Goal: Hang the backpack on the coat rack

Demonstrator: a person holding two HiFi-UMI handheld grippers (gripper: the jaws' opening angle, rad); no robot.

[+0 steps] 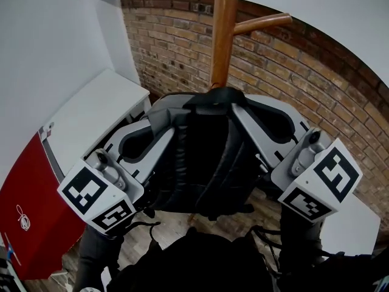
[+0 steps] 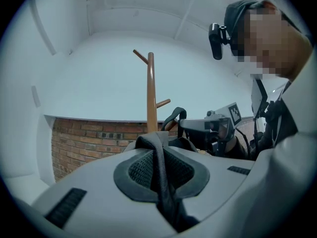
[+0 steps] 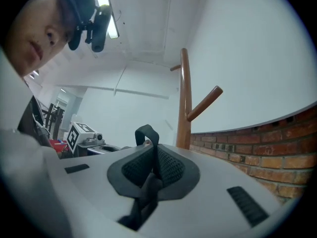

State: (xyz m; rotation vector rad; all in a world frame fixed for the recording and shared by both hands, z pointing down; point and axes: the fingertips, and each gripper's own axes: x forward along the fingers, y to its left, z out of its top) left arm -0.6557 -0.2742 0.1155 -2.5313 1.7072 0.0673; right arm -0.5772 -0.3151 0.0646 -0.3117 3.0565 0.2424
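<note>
A black backpack (image 1: 206,163) hangs in the air between my two grippers, right in front of the wooden coat rack (image 1: 223,35). One peg (image 1: 262,23) of the rack sticks out to the right, above the bag. My left gripper (image 1: 172,113) is shut on a black strap (image 2: 161,175) at the bag's top left. My right gripper (image 1: 250,107) is shut on the strap (image 3: 147,185) at the top right. The bag's top loop (image 3: 147,132) stands up between the grippers, close to the pole (image 3: 184,98) and below its pegs.
A brick wall (image 1: 292,72) runs behind the rack. A white cabinet (image 1: 91,114) with a red side panel (image 1: 30,205) stands at the left. A white surface (image 1: 355,227) lies at the lower right. The person's body is close behind both grippers.
</note>
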